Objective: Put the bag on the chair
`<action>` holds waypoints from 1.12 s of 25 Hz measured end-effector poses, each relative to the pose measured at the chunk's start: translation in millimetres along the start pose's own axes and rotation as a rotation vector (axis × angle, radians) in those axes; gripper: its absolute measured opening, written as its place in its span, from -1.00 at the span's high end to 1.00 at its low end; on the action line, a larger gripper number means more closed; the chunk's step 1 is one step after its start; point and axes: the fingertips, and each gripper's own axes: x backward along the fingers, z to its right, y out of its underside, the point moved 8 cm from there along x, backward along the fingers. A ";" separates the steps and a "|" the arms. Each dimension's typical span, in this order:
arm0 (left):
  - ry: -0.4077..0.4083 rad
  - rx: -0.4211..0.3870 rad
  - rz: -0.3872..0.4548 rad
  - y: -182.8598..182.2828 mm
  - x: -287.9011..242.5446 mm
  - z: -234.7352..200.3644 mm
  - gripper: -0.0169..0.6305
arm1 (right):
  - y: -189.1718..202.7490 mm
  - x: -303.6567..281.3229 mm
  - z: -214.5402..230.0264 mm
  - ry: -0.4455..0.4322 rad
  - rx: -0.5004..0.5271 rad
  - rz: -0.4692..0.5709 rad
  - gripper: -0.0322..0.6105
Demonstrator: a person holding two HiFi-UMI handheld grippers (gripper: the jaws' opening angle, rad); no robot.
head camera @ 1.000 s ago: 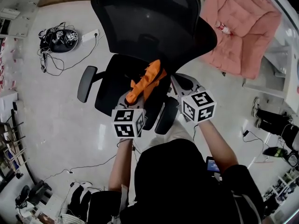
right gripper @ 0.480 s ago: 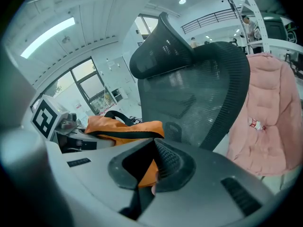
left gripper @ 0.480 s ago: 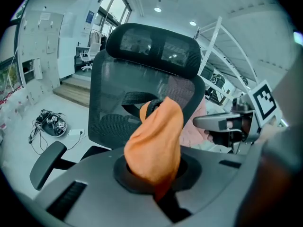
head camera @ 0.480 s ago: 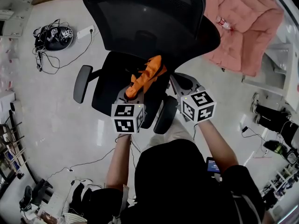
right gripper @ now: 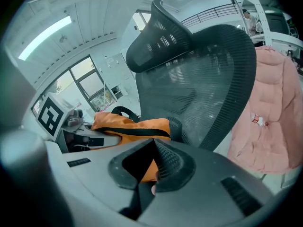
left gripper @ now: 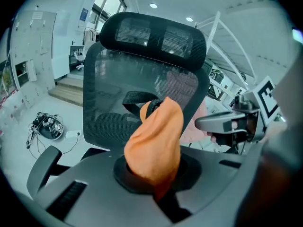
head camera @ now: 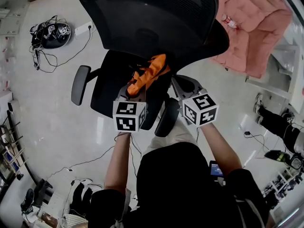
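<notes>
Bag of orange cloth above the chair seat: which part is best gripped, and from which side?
Grip the bunched cloth at the near end of the bag, coming from the open front of the chair, where the left tool is shut on it. Limp cloth folds thin between jaws, and the backrest closes the far side. The black strap loop would probably serve too.

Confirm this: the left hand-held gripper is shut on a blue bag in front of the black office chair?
Not quite. The bag is orange, not blue, as the left gripper view shows. The left hand-held gripper is shut on it in front of the black office chair.
</notes>
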 end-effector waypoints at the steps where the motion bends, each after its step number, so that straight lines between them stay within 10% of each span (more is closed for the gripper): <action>1: 0.001 -0.002 -0.004 -0.9 -2.1 -1.7 0.89 | 0.1 -2.6 0.5 -0.002 -0.002 -0.004 0.89; 28: -0.010 -0.016 -0.010 -32.9 -56.7 -64.6 0.89 | -0.4 -63.4 9.3 -0.060 -0.040 -0.064 0.89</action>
